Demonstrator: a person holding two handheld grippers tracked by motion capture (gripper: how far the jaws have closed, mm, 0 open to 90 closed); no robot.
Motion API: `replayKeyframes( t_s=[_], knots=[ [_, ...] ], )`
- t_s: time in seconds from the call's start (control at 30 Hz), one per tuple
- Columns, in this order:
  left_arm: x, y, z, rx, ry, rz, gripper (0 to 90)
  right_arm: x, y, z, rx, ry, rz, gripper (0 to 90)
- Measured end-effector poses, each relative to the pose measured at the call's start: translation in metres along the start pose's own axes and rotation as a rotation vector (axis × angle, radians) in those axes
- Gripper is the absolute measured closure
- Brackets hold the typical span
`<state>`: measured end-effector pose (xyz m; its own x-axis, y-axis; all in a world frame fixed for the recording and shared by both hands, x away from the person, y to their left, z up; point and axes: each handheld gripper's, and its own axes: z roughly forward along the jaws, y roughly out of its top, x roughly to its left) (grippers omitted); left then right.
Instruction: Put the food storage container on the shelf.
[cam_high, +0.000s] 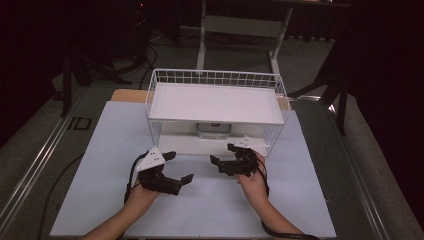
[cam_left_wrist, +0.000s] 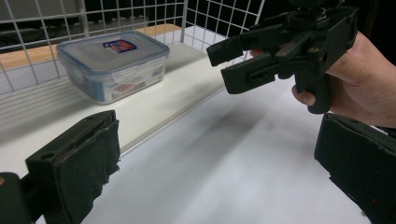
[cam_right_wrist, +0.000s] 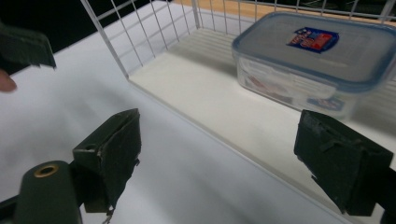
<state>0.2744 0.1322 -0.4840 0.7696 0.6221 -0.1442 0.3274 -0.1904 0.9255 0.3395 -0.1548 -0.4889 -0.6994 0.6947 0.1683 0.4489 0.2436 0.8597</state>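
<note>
Both tongs held over white bench (cam_high: 210, 210), just in front of wire rack (cam_high: 216, 80). Left tongs (cam_high: 181, 166) spread wide, nothing gripped; jaws angled toward rack's lower shelf (cam_left_wrist: 154, 100). Right tongs (cam_high: 223, 154) also spread, empty, held in right hand (cam_high: 254, 181), pointed left/inward. Clear lidded container (cam_right_wrist: 315, 58) w/ blue-rimmed lid and label is seated on lower shelf, towards back, under top shelf (cam_high: 215, 102). Container untouched, apart from both tongs.
</note>
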Motion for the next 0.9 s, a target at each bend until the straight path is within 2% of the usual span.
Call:
replayKeyframes(
  t_s=[0.1,0.2,0.3,0.4,0.47,0.5,0.57,0.67,0.73,0.83,0.9],
  knots=[
    [-0.001,0.0,0.0,0.002,0.001,0.0,1.2,-0.001,-0.002,-0.004,-0.014,0.011,0.001,15.1],
    [-0.001,-0.001,-0.003,0.0,-0.003,0.001,1.2,0.002,-0.003,-0.012,0.002,0.015,-0.027,15.7],
    [-0.002,-0.001,-0.005,0.001,-0.011,0.003,1.2,0.003,-0.004,-0.018,-0.011,0.02,-0.021,15.7],
    [-0.001,-0.003,-0.01,0.007,-0.008,0.013,1.2,0.005,-0.005,-0.029,-0.029,0.01,-0.056,15.9],
    [-0.001,-0.004,-0.012,0.007,-0.004,0.013,1.2,0.003,-0.007,-0.035,-0.036,0.036,-0.037,16.1],
    [-0.001,-0.004,-0.016,-0.003,0.013,0.014,1.2,0.003,-0.008,-0.037,-0.036,0.039,-0.036,18.0],
    [-0.001,-0.005,-0.02,-0.007,0.019,0.016,1.2,0.002,-0.01,-0.042,-0.031,0.061,-0.037,18.4],
    [0.0,-0.006,-0.024,-0.004,0.021,0.022,1.2,0.001,-0.013,-0.048,-0.036,0.063,-0.046,18.4],
    [0.001,-0.009,-0.03,-0.006,0.006,0.016,1.2,-0.001,-0.016,-0.056,-0.048,0.058,-0.042,18.3],
    [0.002,-0.011,-0.033,-0.005,0.012,0.014,1.2,-0.003,-0.018,-0.06,-0.05,0.068,-0.035,18.3],
    [0.003,-0.013,-0.038,-0.014,0.015,0.003,1.2,-0.004,-0.019,-0.064,-0.046,0.058,-0.047,18.3]
  ],
)
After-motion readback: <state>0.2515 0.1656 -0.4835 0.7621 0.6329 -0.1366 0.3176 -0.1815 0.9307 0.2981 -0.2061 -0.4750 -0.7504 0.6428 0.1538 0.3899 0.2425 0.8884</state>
